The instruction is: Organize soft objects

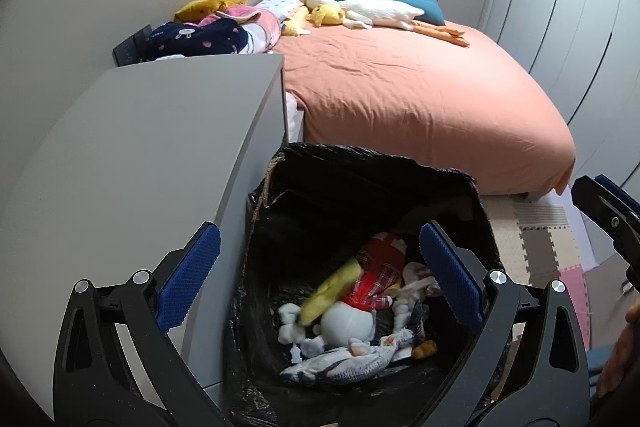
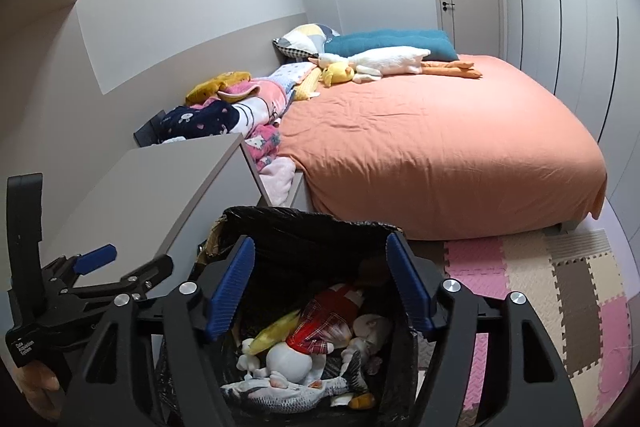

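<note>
From the left wrist camera, the left gripper (image 1: 318,273) hangs over a bin lined with a black bag (image 1: 360,167). Its two blue pads (image 1: 192,277) stand very wide apart, and nothing is between them. Down inside the bin is a heap of soft toys (image 1: 352,311): a yellow one, one in red checked cloth, a white one and a grey toy fish (image 1: 332,367). The yellow toy looks blurry. A grey cabinet (image 1: 160,131) stands right beside the bin, on its left. Behind the bin is a bed with an orange sheet (image 1: 420,99). At the far end of the bed, well away from the bin, lie a long white goose toy (image 1: 380,11) and a small yellow toy (image 1: 326,15). Part of the right gripper (image 1: 608,215) shows just past the bin's right side.

From the right wrist camera, the right gripper (image 2: 320,291) also hangs over the bin (image 2: 304,223). Its blue pads (image 2: 234,291) are apart and hold nothing. The toy heap (image 2: 316,347) sits deep in the bin, with the fish (image 2: 288,393) nearest. The left gripper (image 2: 96,267) is just left of the bin, in front of the cabinet (image 2: 152,199). A mat of coloured foam squares (image 2: 560,291) covers the floor to the right of the bin. The bed (image 2: 440,147) is behind the bin, with the goose (image 2: 384,61) at its far end.
</note>
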Action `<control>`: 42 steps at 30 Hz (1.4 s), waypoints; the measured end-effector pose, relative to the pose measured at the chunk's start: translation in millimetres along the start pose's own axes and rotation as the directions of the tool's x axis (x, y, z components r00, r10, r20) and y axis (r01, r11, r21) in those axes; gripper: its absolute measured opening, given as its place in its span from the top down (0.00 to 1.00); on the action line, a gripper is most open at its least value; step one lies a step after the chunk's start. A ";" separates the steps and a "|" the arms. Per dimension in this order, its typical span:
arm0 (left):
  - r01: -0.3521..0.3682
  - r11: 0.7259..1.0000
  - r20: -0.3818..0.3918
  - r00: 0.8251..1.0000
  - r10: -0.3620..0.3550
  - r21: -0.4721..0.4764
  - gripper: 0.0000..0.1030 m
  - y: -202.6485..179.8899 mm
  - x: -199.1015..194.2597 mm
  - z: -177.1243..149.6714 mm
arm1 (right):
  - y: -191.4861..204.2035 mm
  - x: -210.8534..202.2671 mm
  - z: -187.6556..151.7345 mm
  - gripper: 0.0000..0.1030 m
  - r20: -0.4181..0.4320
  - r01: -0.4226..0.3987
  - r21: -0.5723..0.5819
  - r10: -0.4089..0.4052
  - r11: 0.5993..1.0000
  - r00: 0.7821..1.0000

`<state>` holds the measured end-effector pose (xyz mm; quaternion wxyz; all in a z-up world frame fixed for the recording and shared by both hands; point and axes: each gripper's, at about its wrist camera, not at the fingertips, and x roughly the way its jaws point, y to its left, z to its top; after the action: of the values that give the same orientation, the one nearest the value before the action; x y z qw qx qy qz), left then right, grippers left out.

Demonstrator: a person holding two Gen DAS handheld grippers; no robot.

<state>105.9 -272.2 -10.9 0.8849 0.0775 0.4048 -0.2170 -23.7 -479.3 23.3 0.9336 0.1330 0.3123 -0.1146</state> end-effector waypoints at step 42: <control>0.018 0.999 -0.006 1.000 -0.018 0.029 0.06 -6.1 -0.6 -11.8 | 18.4 3.1 -6.0 0.30 -0.023 -0.019 -0.034 0.018 0.999 1.000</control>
<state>94.7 -273.7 -18.0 0.8806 0.0874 0.4046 -0.2305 -19.1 -460.5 20.0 0.9332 0.1212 0.3234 -0.0991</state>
